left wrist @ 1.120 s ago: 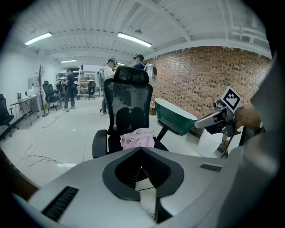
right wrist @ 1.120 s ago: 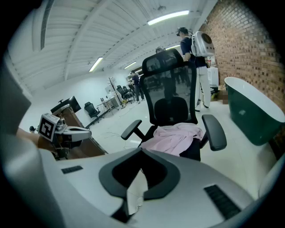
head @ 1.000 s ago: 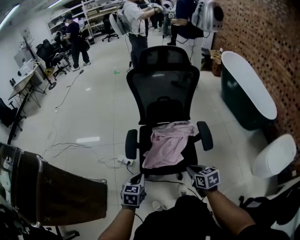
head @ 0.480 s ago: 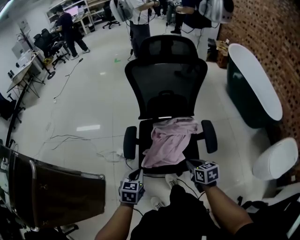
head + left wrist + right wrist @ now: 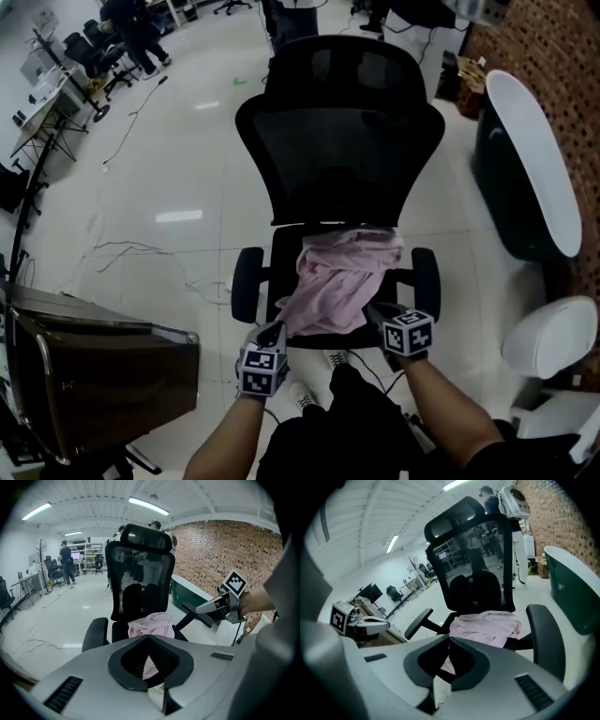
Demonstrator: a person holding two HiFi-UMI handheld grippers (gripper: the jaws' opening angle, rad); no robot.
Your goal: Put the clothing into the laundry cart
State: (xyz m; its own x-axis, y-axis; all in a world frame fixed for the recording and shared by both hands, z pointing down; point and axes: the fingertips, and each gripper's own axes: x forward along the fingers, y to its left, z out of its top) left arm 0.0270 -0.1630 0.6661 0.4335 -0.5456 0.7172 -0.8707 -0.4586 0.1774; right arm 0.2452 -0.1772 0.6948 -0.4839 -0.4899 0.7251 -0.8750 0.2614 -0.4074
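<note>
Left gripper: jaws together, nothing clamped. Right gripper: same, jaws closed and empty. Both point down at the front edge of the chair seat.

Garment: pink, crumpled, lying on the seat with one flap hanging over the front edge. It sits just ahead of both sets of jaw tips, between the two grippers. In the head view the left tips are just beside its lower-left edge and the right tips just beside its lower-right edge; can't tell if either touches. Each gripper view shows it right past the closed tips.

Cart: brown, metal rim, on the floor left of the left jaws, well apart from them and from the garment.

Tub: dark green, white rim, right of the right jaws, along the brick wall. Cables run on the floor far ahead-left of the left jaws.

Writing: cubes on both grippers show black-and-white square markers, pattern only. Small dark plates on the gripper shells, print too blurred to read.
</note>
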